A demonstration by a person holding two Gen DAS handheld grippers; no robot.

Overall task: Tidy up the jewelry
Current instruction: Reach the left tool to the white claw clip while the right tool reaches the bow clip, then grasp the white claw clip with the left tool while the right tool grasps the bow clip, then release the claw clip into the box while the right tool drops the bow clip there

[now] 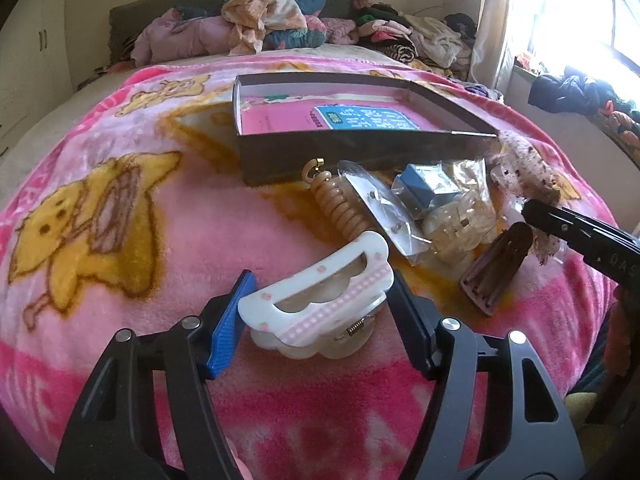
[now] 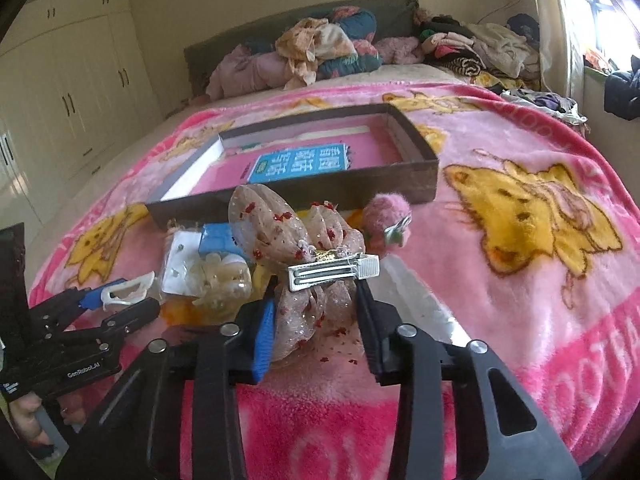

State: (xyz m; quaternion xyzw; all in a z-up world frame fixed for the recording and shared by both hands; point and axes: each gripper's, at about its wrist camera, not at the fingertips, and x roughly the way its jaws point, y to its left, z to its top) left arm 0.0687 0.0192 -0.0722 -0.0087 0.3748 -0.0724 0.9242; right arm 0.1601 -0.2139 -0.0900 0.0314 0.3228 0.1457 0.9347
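Risk sits first with the left claw [image 1: 316, 312], which has its blue pad and black pad pressed against the two ends of the white plastic hair claw clip with pink checked stripe [image 1: 316, 304], low in the middle of the left wrist view. This clip is curved and smooth, and it rests partly on the pink plush blanket with yellow cartoon figures [image 1: 160, 240]; if the pads hold only the rounded ends, the clip could turn or slip out when lifted.

The right claw [image 2: 316, 316] is closed on the beige gauze bow with red dots and a silver metal clip [image 2: 316, 264], in the middle of the right wrist view. The pads seem to hold soft fabric, not the metal clip, so the bow may sag, or the fabric may pull free.

Both pieces lie near the small heap of clear plastic packets [image 1: 432, 208], so a loose edge may catch and drag a packet along.

The shallow dark cardboard box with a pink and blue printed bottom [image 2: 416, 152] stands just behind the heap, in the upper middle. Its wall is low, so an item dropped at the rim could fall back on the blanket.
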